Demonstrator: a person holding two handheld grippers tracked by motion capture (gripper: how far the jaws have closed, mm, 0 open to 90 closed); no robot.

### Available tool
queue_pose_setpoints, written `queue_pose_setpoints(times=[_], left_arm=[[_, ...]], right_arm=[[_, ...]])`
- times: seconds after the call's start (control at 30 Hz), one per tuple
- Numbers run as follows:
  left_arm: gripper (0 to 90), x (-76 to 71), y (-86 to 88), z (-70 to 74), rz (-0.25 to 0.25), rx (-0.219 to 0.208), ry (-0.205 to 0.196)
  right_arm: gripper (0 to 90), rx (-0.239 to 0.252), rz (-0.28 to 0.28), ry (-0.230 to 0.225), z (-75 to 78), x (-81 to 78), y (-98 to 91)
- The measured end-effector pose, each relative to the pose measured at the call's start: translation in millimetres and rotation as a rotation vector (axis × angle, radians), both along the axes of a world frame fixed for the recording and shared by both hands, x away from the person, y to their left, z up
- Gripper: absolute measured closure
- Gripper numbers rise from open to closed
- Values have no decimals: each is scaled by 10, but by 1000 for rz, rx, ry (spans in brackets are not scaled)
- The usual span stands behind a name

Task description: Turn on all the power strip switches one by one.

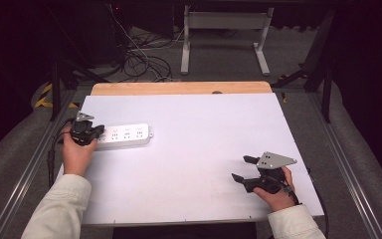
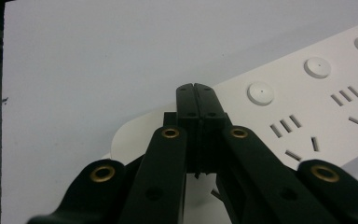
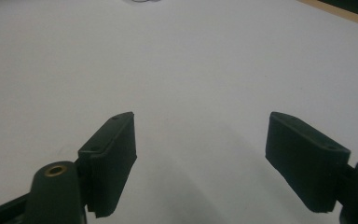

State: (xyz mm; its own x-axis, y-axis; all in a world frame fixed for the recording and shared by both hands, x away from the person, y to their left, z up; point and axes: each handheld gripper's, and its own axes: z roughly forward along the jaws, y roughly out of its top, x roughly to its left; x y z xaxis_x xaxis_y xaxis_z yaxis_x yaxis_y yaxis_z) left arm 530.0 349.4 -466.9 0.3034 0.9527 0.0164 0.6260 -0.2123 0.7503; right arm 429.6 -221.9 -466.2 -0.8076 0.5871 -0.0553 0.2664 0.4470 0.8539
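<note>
Left gripper (image 1: 95, 133), jaws closed empty, apparently pressing power strip (image 1: 127, 135) end; right gripper (image 1: 244, 169) wide, idle; work just starting.

High view fixed above the near edge, facing forward and down over the whole table (image 1: 194, 149), left gripper view close above the power strip (image 2: 307, 107), also seen from above, right gripper view low over bare tabletop.

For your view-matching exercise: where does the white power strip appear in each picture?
High view: the power strip lies at the left of the white table.
Left gripper view: right side, beyond the shut left hand-held gripper.
Right gripper view: I cannot make it out.
Shared landmark: the white table.
</note>
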Motion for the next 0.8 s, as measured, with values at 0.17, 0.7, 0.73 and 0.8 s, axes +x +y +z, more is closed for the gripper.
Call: queue_pose_setpoints(times=[0.17,0.7,0.73,0.8], left_arm=[[900,-2,-15,5,-26,-16,-26],[899,9,-211,93,-85,-90,-50],[899,14,-218,88,-90,-92,-49],[899,20,-230,79,-87,-88,-48]], right_arm=[[250,7,-5,-3,8,-3,-18],[250,6,-2,-3,6,0,-13],[250,6,-3,-2,8,0,-16],[250,8,-6,-1,9,3,-20]])
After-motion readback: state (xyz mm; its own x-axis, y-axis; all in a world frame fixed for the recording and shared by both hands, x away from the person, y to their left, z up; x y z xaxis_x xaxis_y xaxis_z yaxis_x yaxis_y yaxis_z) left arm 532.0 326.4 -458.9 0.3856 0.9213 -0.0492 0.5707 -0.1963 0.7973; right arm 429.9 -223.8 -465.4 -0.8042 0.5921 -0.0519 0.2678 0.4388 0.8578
